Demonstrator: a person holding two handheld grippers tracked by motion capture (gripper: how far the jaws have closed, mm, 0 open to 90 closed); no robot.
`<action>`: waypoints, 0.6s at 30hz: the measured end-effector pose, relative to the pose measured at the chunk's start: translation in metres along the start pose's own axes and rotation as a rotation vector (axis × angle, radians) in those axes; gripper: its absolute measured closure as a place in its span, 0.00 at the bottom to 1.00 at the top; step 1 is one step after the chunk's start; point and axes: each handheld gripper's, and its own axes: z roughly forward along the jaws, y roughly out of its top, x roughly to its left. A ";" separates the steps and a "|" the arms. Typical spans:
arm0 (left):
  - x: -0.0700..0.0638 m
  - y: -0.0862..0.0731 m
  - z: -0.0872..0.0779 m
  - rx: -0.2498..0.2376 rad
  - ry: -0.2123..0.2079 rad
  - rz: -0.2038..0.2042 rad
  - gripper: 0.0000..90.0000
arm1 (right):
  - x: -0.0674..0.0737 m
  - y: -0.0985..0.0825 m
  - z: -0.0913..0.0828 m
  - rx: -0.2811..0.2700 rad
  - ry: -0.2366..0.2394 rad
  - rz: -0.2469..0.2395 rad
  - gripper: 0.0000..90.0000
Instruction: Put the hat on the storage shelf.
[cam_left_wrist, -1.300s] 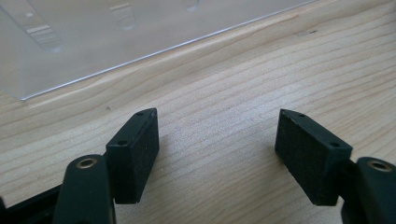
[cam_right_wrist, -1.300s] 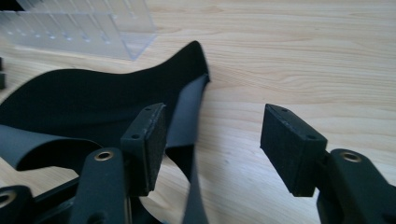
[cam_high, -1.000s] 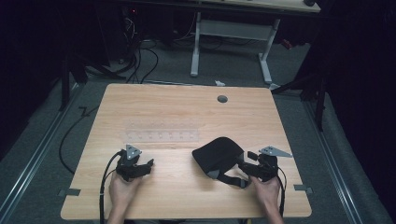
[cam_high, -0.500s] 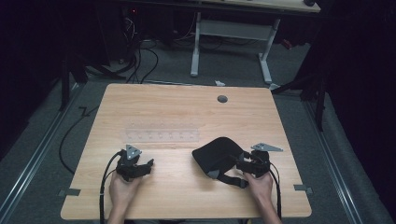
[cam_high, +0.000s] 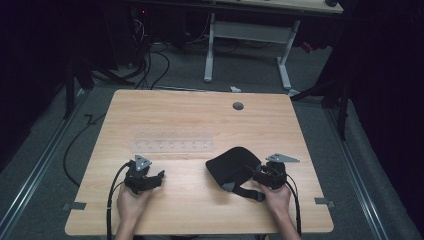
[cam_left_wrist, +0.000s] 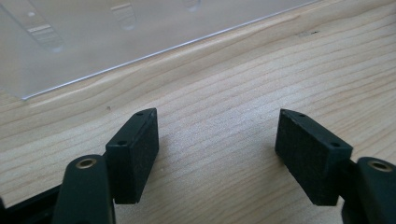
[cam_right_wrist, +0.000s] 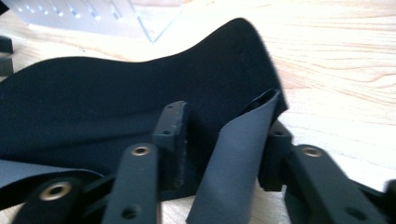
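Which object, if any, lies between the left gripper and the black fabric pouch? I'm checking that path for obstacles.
None: in the high view, only bare wooden table lies between the left gripper and the black fabric pouch.

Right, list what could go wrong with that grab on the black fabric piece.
The right gripper has just been closing on a folded edge of the black fabric piece, with a grey strap between the jaws. It may catch only the strap, so the piece could slip or unfold when lifted. Dragging it could nudge the clear plastic strip.
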 end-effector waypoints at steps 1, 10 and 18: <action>0.000 0.000 0.000 0.000 0.000 0.000 0.34 | 0.001 0.000 0.000 0.001 0.017 -0.002 0.77; 0.000 0.000 0.000 0.001 0.000 0.001 0.34 | -0.002 0.001 -0.005 -0.015 0.113 0.017 0.91; 0.000 0.000 0.000 0.001 0.000 0.001 0.34 | 0.003 0.002 -0.012 -0.025 0.125 -0.011 0.94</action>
